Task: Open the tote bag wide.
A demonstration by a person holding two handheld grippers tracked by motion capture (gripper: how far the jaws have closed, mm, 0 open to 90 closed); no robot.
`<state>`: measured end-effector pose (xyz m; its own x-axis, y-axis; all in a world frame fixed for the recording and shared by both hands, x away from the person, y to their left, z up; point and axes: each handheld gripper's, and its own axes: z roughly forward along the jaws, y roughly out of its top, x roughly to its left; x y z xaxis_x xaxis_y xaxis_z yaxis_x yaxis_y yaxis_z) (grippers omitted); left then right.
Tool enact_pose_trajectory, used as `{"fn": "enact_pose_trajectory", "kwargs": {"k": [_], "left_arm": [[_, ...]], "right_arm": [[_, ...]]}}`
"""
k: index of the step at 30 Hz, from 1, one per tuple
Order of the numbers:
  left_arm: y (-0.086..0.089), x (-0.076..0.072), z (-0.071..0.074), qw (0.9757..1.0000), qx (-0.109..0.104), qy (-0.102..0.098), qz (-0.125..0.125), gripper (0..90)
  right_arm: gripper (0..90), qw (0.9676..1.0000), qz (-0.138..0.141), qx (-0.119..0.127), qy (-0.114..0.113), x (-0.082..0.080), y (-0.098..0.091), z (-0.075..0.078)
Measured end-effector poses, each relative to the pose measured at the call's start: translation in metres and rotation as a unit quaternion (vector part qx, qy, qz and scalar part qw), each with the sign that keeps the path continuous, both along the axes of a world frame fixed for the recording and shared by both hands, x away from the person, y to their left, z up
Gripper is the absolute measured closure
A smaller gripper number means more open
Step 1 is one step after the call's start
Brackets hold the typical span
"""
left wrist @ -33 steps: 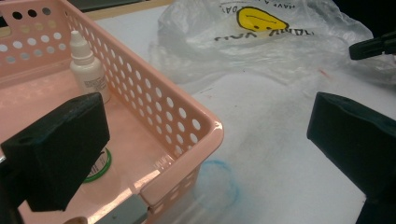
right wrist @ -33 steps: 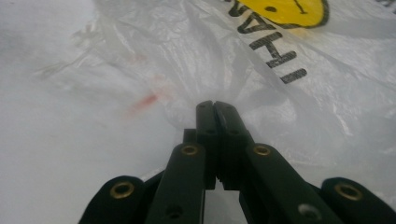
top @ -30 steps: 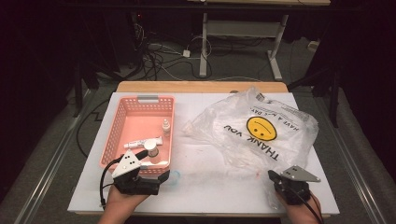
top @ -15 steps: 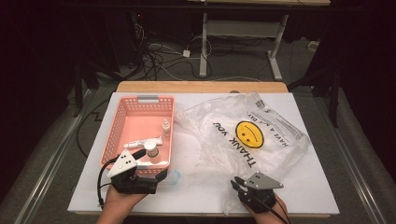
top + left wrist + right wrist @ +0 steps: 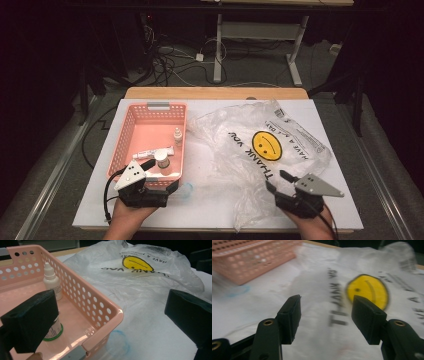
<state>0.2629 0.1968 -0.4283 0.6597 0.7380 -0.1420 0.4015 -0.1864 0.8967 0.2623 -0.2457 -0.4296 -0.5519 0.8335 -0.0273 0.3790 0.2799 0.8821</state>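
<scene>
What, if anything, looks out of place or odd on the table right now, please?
The plastic bag lies crumpled and skewed beside the pink basket, its smiley print upside down. A faint blue ring marks the table at the basket's near corner.

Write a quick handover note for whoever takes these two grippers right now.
Left gripper: open, its fingers astride the near corner of the pink basket.
Right gripper: just opened, nothing between the fingers, above the near edge of the plastic bag.
Dropper bottle, tube and a small jar sit in the basket; the bag lies flat beside it.
Done: nothing bagged. Left, likely: open the bag and load the items.
</scene>
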Motion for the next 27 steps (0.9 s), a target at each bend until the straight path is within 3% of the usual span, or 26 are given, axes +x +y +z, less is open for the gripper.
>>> {"fn": "enact_pose_trajectory", "kwargs": {"k": [2, 3, 4, 6, 7, 8, 9, 10, 11, 12, 13, 15, 16, 17, 19, 21, 22, 23, 25, 27], "left_arm": [[-0.001, 0.0, 0.0, 0.9999, 0.008, 0.002, -0.006, 0.0], [-0.001, 0.0, -0.001, 0.9999, 0.01, 0.002, -0.008, 0.0], [-0.002, 0.001, -0.001, 0.9999, 0.01, 0.002, -0.009, 0.0], [-0.003, 0.001, -0.001, 0.9999, 0.012, 0.0, -0.011, 0.0], [-0.003, 0.0, 0.0, 0.9999, 0.011, 0.0, -0.011, 0.0], [-0.004, 0.0, 0.0, 0.9999, 0.012, 0.0, -0.012, 0.0], [-0.005, 0.0, 0.0, 0.9998, 0.013, 0.001, -0.013, 0.0], [-0.005, 0.0, 0.0, 0.9998, 0.013, 0.002, -0.014, 0.0], [-0.006, 0.001, -0.001, 0.9998, 0.015, 0.003, -0.016, 0.0], [-0.006, 0.001, -0.001, 0.9998, 0.015, 0.003, -0.016, 0.0], [-0.007, 0.001, -0.001, 0.9998, 0.015, 0.004, -0.016, 0.0], [-0.007, 0.001, -0.001, 0.9997, 0.015, 0.005, -0.016, 0.0], [-0.008, 0.0, -0.001, 0.9997, 0.015, 0.004, -0.017, 0.0], [-0.008, 0.0, -0.001, 0.9997, 0.016, 0.003, -0.017, 0.0], [-0.008, 0.0, -0.001, 0.9997, 0.017, 0.004, -0.017, 0.0], [-0.007, 0.001, -0.002, 0.9997, 0.018, 0.011, -0.015, 0.0], [-0.007, 0.002, -0.003, 0.9996, 0.019, 0.013, -0.015, 0.0], [-0.006, 0.002, -0.003, 0.9997, 0.019, 0.012, -0.013, 0.0], [-0.005, 0.001, -0.002, 0.9997, 0.019, 0.009, -0.012, 0.0], [-0.004, 0.001, -0.002, 0.9998, 0.019, 0.004, -0.009, 0.0]], "right_arm": [[47.9, 0.9996, -0.022, -0.016, -0.007, 0.013, -0.023, 0.0], [47.9, 0.9982, -0.054, -0.025, -0.008, 0.028, -0.048, 0.001], [47.7, 0.9973, -0.069, -0.023, -0.009, 0.034, -0.058, 0.002], [46.2, 0.9932, -0.112, -0.03, -0.013, 0.048, -0.087, 0.004], [44.4, 0.9899, -0.133, -0.045, -0.015, 0.055, -0.099, 0.005], [44.4, 0.9899, -0.133, -0.045, -0.015, 0.055, -0.099, 0.005], [37.7, 0.9869, -0.159, -0.024, 0.011, 0.071, -0.124, 0.001], [37.7, 0.9869, -0.159, -0.024, 0.011, 0.071, -0.124, 0.001], [34.0, 0.9846, -0.171, -0.01, 0.035, 0.081, -0.135, -0.006], [34.0, 0.9846, -0.171, -0.01, 0.035, 0.081, -0.135, -0.006], [33.8, 0.9815, -0.179, 0.021, 0.064, 0.089, -0.144, -0.017], [39.8, 0.9798, -0.18, 0.02, 0.086, 0.092, -0.145, -0.024], [39.8, 0.9798, -0.18, 0.02, 0.086, 0.092, -0.145, -0.024], [52.1, 0.9775, -0.186, 0.004, 0.101, 0.093, -0.144, -0.03], [68.0, 0.9751, -0.192, -0.012, 0.111, 0.092, -0.142, -0.033], [78.6, 0.972, -0.203, -0.036, 0.112, 0.091, -0.143, -0.036], [78.6, 0.972, -0.203, -0.036, 0.112, 0.091, -0.143, -0.036], [84.3, 0.9705, -0.212, -0.036, 0.109, 0.086, -0.149, -0.036], [87.0, 0.968, -0.225, -0.036, 0.104, 0.08, -0.154, -0.035], [87.3, 0.9679, -0.227, -0.034, 0.102, 0.077, -0.158, -0.034]]}}
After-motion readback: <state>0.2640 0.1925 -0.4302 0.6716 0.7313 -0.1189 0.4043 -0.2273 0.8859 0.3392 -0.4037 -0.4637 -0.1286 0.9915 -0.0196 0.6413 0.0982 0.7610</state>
